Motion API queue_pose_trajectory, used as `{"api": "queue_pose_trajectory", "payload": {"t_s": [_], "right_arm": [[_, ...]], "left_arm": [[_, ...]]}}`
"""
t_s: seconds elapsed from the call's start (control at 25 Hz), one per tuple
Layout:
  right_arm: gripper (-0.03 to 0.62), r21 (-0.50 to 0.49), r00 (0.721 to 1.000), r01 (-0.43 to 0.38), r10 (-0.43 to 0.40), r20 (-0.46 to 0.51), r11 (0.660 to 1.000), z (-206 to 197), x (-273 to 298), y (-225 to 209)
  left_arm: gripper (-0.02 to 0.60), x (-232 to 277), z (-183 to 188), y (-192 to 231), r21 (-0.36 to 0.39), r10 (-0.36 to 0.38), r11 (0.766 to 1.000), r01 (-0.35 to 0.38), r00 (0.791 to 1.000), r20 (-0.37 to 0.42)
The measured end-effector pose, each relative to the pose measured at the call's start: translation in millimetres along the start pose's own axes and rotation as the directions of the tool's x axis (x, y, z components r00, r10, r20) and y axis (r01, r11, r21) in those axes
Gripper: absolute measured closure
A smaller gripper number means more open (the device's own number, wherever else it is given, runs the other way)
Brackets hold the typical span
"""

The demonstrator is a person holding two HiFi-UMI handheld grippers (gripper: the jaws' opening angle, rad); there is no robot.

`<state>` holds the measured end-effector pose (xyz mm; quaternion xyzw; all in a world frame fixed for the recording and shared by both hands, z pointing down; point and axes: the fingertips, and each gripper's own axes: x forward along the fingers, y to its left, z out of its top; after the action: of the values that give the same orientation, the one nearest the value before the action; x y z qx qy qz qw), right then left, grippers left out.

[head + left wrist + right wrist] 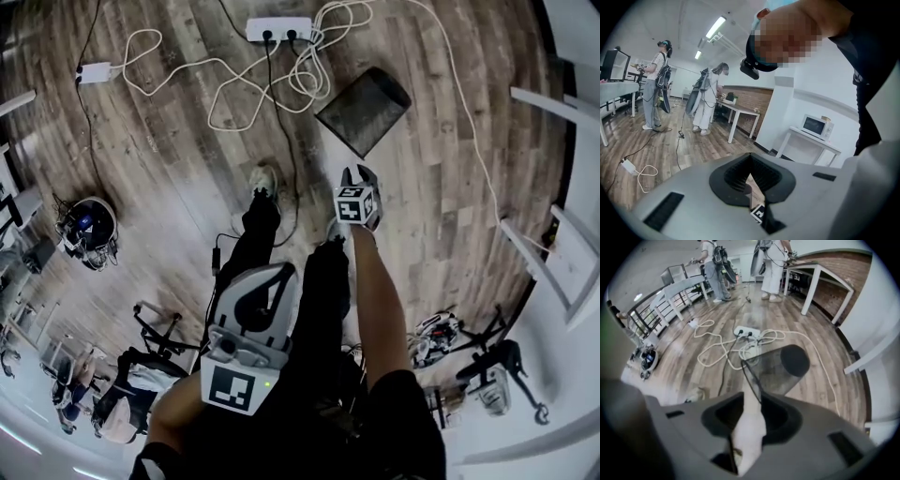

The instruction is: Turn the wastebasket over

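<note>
The wastebasket (364, 111) is black mesh and lies on its side on the wood floor, its solid base (795, 360) turned away from me. My right gripper (359, 178) points steeply down just short of its open end. In the right gripper view the thin wire rim (751, 376) runs into the gap of the right gripper (752, 404), whose jaws stand open and do not press on it. My left gripper (265, 281) is held close to my body, far from the basket, shut with nothing in it. In the left gripper view the left gripper (751, 183) points out level across the room.
A power strip (278, 29) and loops of white cable (281, 84) lie on the floor just beyond and left of the basket. My shoe (265, 178) is beside the right gripper. White table legs (562, 253) stand at right. Two people (710, 98) stand across the room.
</note>
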<state>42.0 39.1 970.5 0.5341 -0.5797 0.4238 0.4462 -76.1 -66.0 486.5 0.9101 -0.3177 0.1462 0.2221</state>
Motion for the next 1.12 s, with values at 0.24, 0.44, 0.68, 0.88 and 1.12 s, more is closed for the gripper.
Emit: {"api": "queue_pose_trajectory", "payload": {"t_s": [0.24, 0.44, 0.68, 0.88, 1.12], "right_arm": [[0.465, -0.051, 1.000, 0.014, -0.014, -0.002, 0.999, 4, 35, -8], [0.464, -0.078, 0.999, 0.025, -0.029, -0.042, 0.997, 8, 62, -10], [0.466, -0.031, 0.996, 0.047, -0.049, -0.077, 0.998, 4, 78, -11], [0.500, -0.041, 0.995, 0.068, -0.071, -0.072, 0.997, 4, 81, -15], [0.500, -0.102, 0.994, 0.069, -0.077, -0.073, 0.992, 9, 89, -11]], "left_arm": [[0.548, 7, -20, 12, 0.002, 0.010, 1.000, -0.010, 1.000, -0.016], [0.548, 14, -27, 21, 0.013, 0.015, 1.000, -0.015, 1.000, -0.013], [0.548, 15, -35, 31, -0.001, 0.026, 1.000, -0.026, 0.999, -0.020], [0.548, 14, -38, 36, -0.003, 0.033, 0.999, -0.033, 0.999, -0.030], [0.548, 14, -40, 41, -0.016, 0.037, 0.999, -0.037, 0.999, -0.034]]}}
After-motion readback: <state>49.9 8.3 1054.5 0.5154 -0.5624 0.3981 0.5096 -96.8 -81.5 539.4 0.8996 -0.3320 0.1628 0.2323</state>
